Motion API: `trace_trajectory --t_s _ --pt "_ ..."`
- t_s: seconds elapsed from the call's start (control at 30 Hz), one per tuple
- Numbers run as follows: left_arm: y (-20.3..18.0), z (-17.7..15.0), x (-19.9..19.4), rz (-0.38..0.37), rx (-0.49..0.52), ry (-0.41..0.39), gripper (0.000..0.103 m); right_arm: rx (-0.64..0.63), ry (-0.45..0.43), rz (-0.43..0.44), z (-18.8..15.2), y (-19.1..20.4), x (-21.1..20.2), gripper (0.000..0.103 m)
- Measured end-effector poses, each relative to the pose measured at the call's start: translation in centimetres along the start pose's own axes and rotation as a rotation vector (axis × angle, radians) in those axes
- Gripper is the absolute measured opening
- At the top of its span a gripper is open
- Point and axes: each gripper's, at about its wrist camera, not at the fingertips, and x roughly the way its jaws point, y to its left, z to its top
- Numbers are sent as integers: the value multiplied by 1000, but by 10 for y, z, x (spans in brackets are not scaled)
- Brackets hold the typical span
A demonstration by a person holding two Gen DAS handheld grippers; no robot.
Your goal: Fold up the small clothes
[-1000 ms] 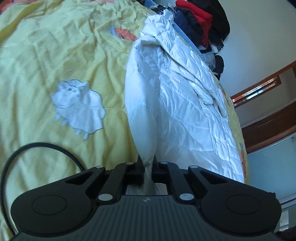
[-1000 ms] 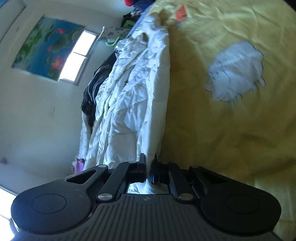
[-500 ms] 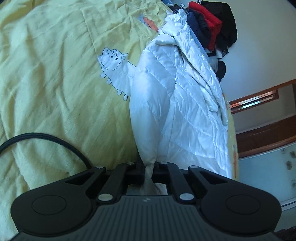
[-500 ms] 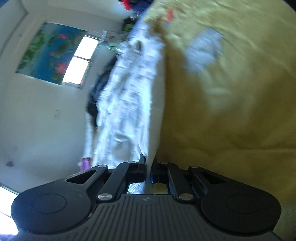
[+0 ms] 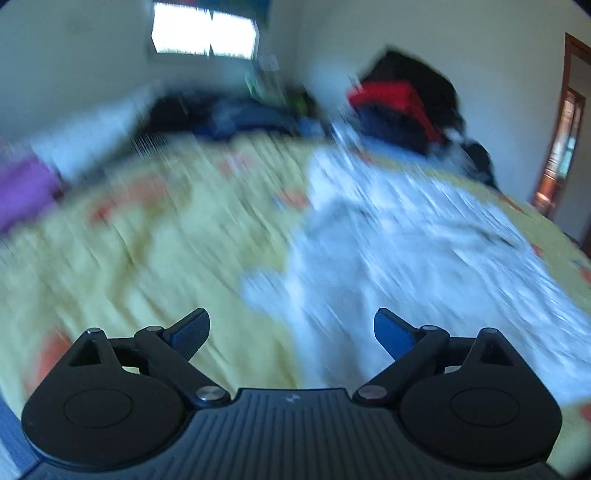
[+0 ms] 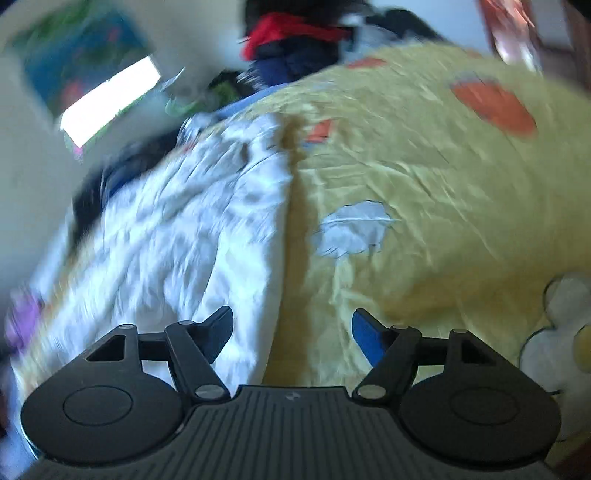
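A wide bed covered w/ a crinkled yellow sheet [image 6: 436, 177] printed w/ orange patches and pale cartoon animals is seen in both wrist views; the left view is heavily blurred. Pale walls surround it, w/ a bright window [image 5: 205, 35] at the far side and a wooden door frame [image 5: 570, 122] at the right edge. A colourful flower picture [image 6: 85, 48] is seen beside the window in the right view.

A heap of dark, red and blue clothes [image 5: 402, 107] is piled at the far edge of the bed, more dark garments to its left. Something purple [image 5: 26, 188] lies at the left edge; what it is cannot be told.

The white quilted puffy jacket [image 6: 192, 236] is spread flat on the sheet, lengthwise away from the cameras. The left gripper [image 5: 291, 332] is seen w/ jaws opening, spread wide, nothing between the pads, jacket edge just below. The right gripper [image 6: 291, 332] is likewise opening, nothing pinched, over the jacket's edge and bare sheet.
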Motion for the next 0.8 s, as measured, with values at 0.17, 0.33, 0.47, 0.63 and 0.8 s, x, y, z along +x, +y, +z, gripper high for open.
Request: trace_trajectory --t_s 0.17,0.33,0.47,0.63,0.8 --pt "18 -14 30 -7 -202 98 97 308 160 204 -11 -26 17 70" --pt "36 -17 40 -63 -383 174 99 416 227 306 -26 -22 34 53" --pt "33 -13 42 -119 -401 248 99 507 233 346 -33 -28 44 26" --pt "15 -17 40 -102 -335 268 87 506 259 365 -33 -30 42 26" --pt "10 -14 48 -116 -323 352 10 517 222 394 -32 -33 43 19"
